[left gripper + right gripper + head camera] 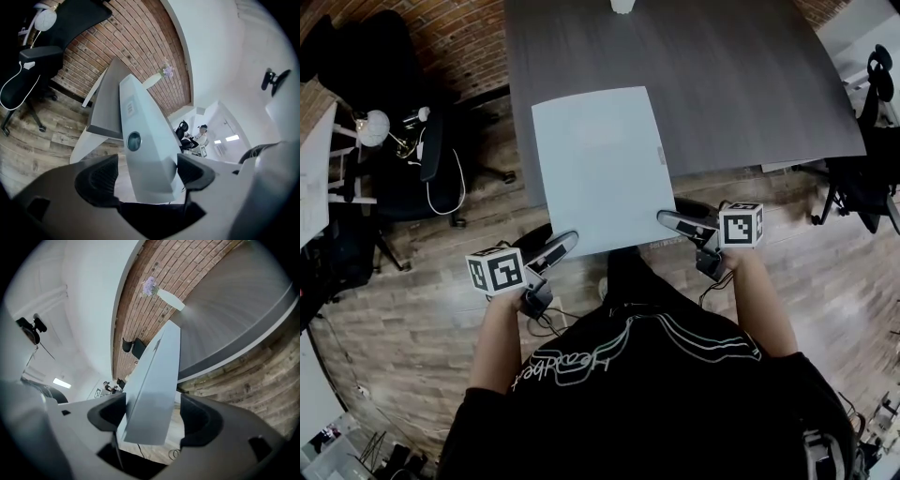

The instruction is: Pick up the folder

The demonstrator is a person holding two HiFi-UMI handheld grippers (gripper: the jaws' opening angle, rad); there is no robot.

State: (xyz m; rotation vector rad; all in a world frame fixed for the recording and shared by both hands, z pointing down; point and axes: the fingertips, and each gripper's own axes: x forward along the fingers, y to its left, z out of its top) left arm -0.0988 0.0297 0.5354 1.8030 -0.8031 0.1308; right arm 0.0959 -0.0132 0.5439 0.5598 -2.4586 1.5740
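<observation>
My left tool (565,240) and right tool (666,219), both released, angle inward at centre frame, straddling the lower corners of the pale blue folder (598,164) overhanging the desk (750,84) edge.

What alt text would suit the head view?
A pale blue folder lies on a grey table, jutting over its near edge. The left tongs and right tongs stand open around its near corners.

Beyond the right claw (667,217), the picture's edge cuts the white vase (622,5) and the table's (750,84) far side; past the left claw (147,167), we cannot resolve the distant person (200,136).
</observation>
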